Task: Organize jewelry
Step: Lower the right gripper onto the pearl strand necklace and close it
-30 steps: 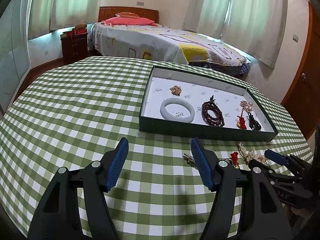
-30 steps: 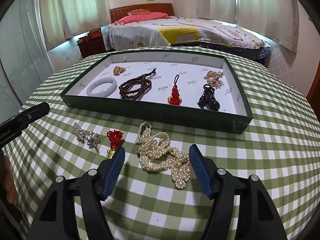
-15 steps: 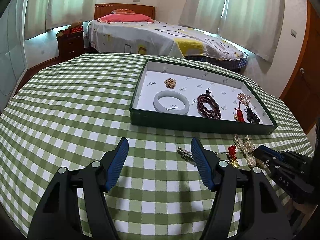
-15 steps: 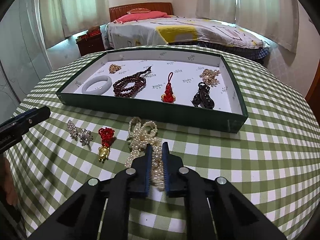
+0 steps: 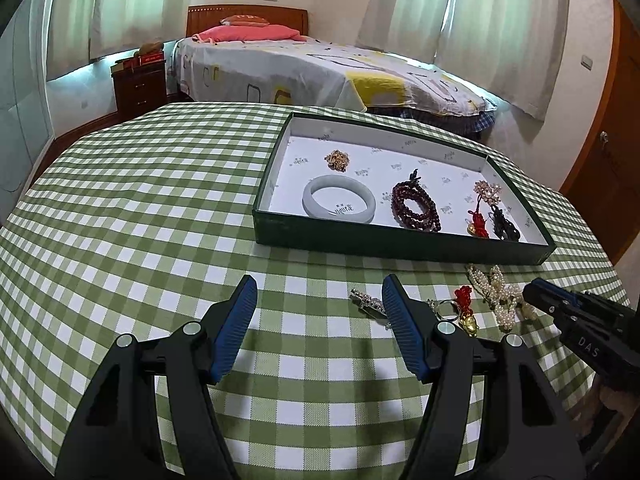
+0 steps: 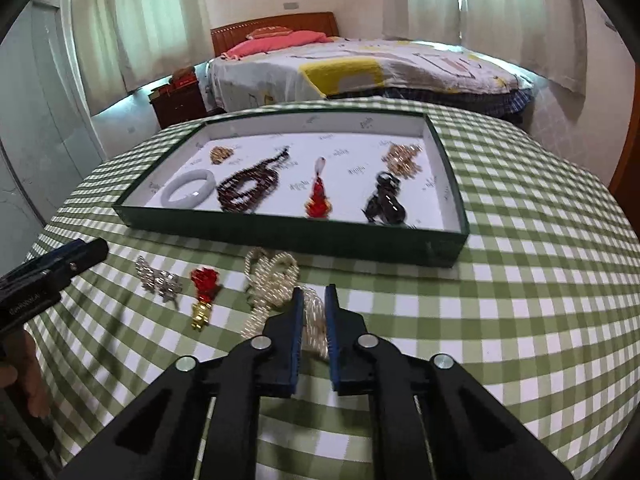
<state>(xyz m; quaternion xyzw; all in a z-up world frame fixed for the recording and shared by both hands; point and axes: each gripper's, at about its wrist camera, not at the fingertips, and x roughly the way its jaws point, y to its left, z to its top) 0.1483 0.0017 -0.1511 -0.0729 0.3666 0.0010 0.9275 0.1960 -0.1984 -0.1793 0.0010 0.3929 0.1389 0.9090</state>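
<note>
1. Left wrist view: left gripper (image 5: 319, 294) low over the green checked tablecloth (image 5: 132, 216), fingers spread wide, nothing between them.
2. Green tray (image 5: 360, 244) at 1 o'clock from the gripper. Inside it: gold trinket (image 5: 337, 160), pale jade bangle (image 5: 339, 204), dark red bead string (image 5: 415, 207), gold brooch (image 5: 487, 191), red knot charm (image 5: 478, 222), black piece (image 5: 505, 229).
3. On the cloth in front of the tray, from 1 to 3 o'clock: silver clip (image 5: 366, 300) partly behind the right-hand finger, red tassel charm (image 5: 466, 304), pearl necklace (image 5: 498, 296).
4. Right gripper (image 5: 536, 290) enters at 3 o'clock, tip touching the pearls; its fingers cannot be told apart from here.
5. Right wrist view: right gripper (image 6: 311, 300) narrowed onto the pearl necklace (image 6: 272, 276); strands sit pinched between the blue pads (image 6: 297, 332), the rest bunched at 11 o'clock just short of the tray (image 6: 448, 152) wall.
6. Red tassel charm (image 6: 203, 294) and silver clip (image 6: 158, 280) lie at 10 o'clock on the cloth, near each other but apart.
7. Left gripper (image 6: 86, 249) shows at 9 o'clock. This view is motion-blurred.
</note>
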